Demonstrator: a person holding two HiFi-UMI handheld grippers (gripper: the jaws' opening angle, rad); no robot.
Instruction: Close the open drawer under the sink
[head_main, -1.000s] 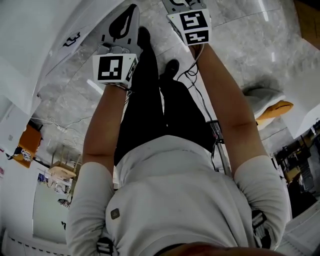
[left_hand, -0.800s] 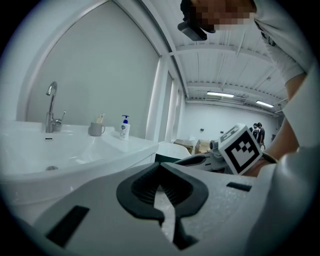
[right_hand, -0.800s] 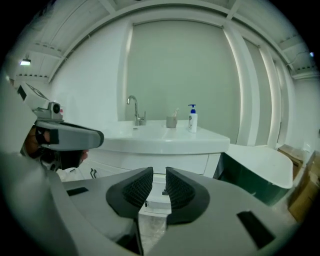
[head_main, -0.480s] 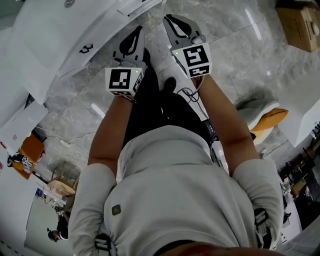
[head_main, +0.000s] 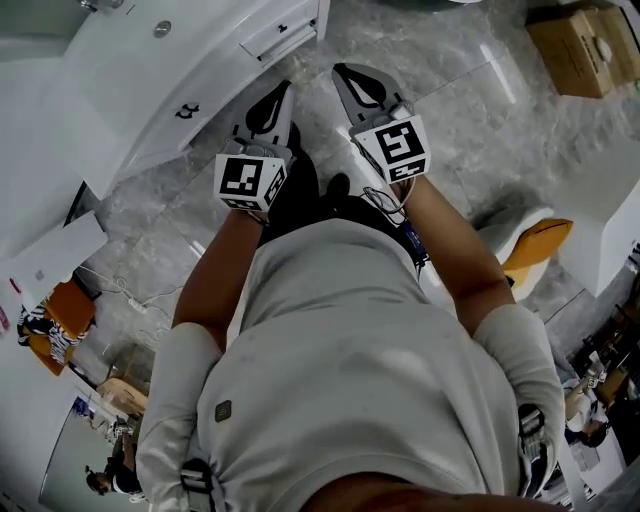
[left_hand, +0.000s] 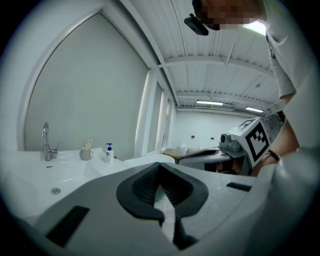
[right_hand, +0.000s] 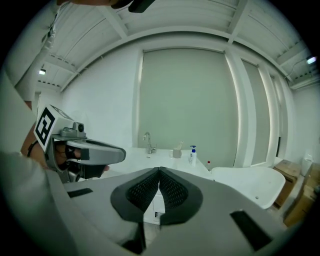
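Approaching, no contact yet: left claw (head_main: 282, 90) shut empty, right claw (head_main: 346, 72) just closed on nothing, drawer (head_main: 283, 36) ajar under sink (head_main: 140, 42), well apart, next likely needing reach-in and straight push on front.

Sink (head_main: 128, 52) is cut off at the head view's top edge.
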